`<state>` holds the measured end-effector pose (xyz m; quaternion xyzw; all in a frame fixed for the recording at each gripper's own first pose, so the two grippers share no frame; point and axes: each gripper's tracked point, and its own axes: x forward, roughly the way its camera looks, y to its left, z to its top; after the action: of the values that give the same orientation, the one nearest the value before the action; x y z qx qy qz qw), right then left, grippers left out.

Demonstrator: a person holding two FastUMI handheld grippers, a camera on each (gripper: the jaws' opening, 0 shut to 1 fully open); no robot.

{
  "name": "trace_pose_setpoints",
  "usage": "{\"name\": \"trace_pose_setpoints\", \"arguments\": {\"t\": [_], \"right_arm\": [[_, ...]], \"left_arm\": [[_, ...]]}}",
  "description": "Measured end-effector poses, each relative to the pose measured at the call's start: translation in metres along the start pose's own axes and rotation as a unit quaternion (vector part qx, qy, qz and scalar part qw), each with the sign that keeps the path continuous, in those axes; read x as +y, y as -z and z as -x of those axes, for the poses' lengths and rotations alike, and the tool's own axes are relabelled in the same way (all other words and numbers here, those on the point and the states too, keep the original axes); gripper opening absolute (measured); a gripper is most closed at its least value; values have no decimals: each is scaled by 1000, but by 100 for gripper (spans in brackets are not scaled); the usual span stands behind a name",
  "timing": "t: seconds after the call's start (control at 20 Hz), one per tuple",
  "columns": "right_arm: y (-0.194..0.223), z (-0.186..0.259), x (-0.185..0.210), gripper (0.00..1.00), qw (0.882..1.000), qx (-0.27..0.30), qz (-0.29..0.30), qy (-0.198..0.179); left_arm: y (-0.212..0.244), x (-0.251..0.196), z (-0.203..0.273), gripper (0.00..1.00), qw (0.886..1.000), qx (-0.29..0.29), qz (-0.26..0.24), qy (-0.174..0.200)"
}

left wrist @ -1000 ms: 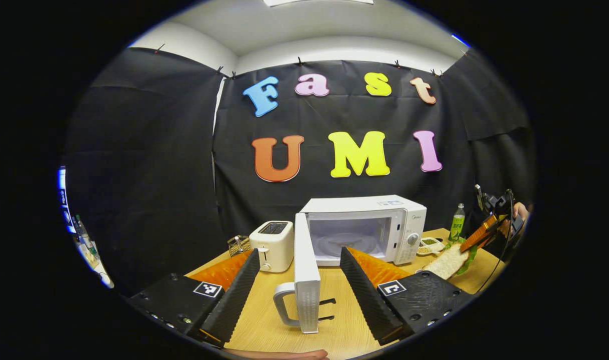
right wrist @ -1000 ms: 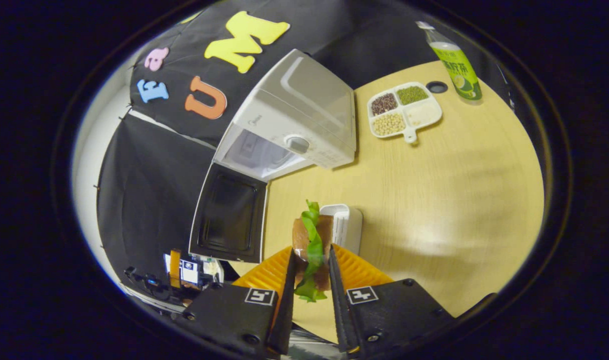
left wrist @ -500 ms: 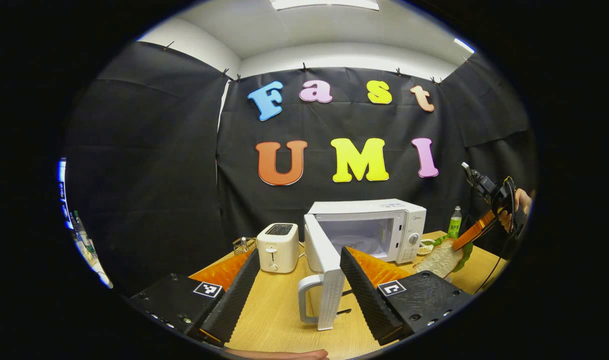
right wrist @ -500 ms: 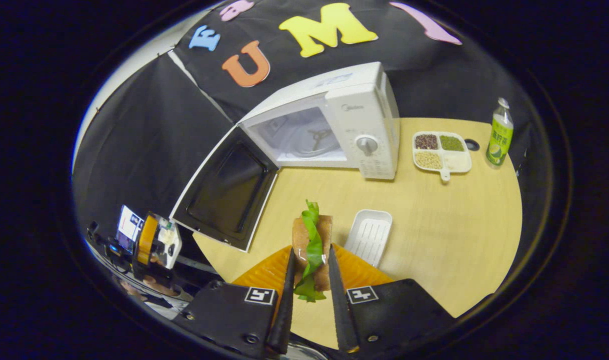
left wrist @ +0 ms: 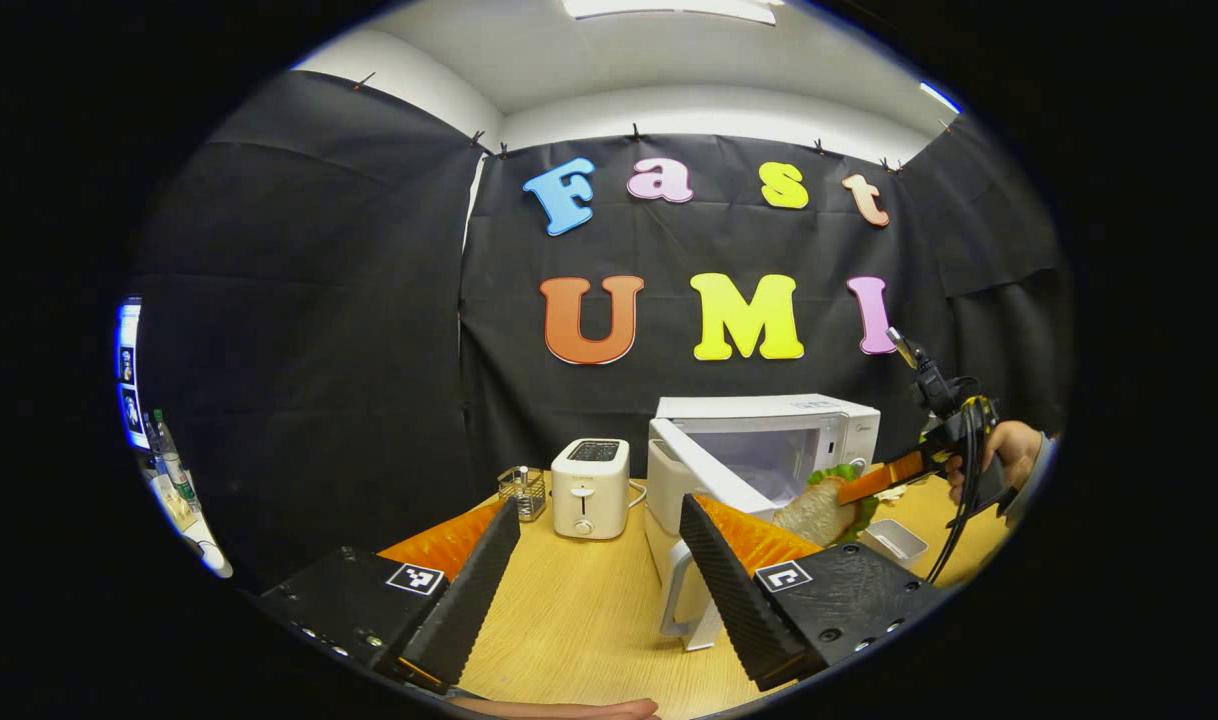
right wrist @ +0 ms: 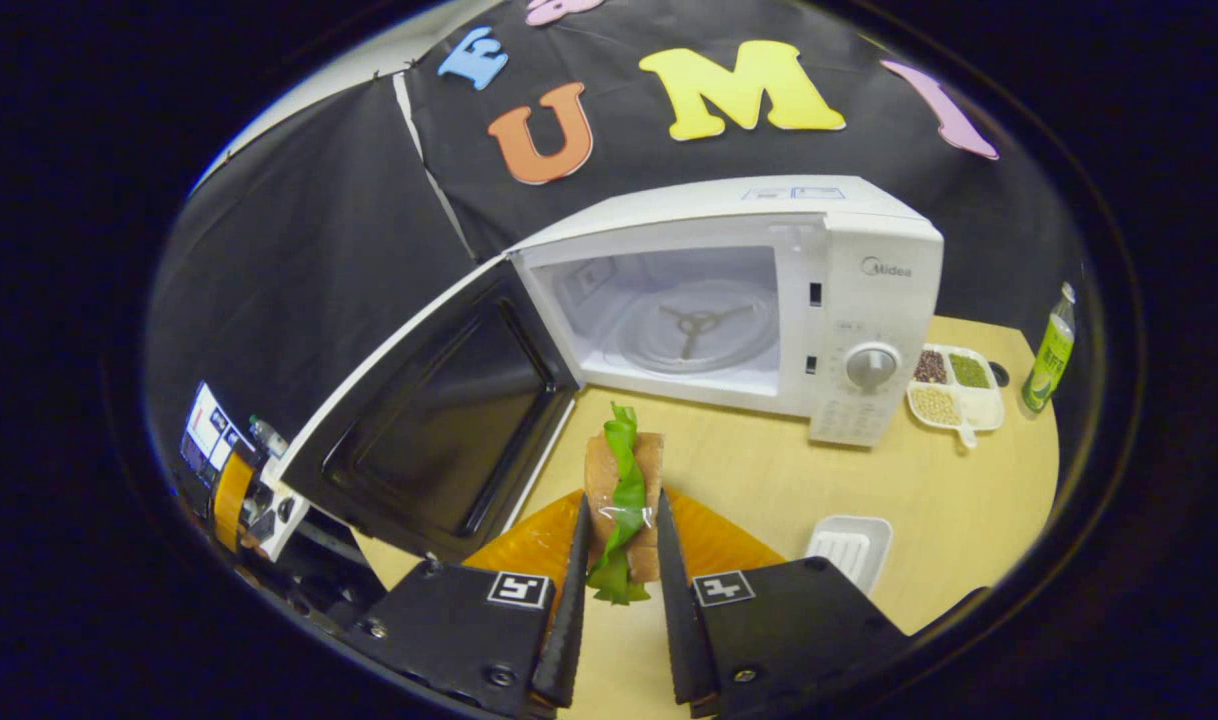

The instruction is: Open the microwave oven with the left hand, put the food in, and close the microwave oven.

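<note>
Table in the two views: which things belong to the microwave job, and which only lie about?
Job: microwave, its open door, sandwich clamped in the right gripper, open left gripper.

Lying about: toaster, green bottle, divided dish of beans, white tray, wire basket.

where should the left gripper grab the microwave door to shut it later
Judging by its shape, the white loop handle at the free edge of the open door, farthest from the hinge. Come from the outer face, one finger through the gap: it stands upright.
</note>
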<state>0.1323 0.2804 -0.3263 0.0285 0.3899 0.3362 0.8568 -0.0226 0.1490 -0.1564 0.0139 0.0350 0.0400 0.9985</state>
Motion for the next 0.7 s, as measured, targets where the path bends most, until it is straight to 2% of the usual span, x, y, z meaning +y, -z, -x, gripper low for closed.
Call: {"name": "trace_pose_setpoints", "arguments": {"t": [0.2, 0.4, 0.6, 0.7], "right_arm": [[-43, -37, -4, 39, 991, -125, -21, 35], [-76, -65, 2, 39, 967, -242, -61, 53], [-98, -101, -1, 39, 947, -306, -70, 67], [-99, -120, -15, 38, 939, -321, -85, 91]], "left_arm": [[3, 1, -5, 96, 1000, -7, 4, 7], [11, -8, -7, 96, 1000, -3, 6, 23], [14, -13, -10, 96, 1000, -3, 6, 28], [13, -13, -12, 96, 1000, -6, 2, 26]]}}
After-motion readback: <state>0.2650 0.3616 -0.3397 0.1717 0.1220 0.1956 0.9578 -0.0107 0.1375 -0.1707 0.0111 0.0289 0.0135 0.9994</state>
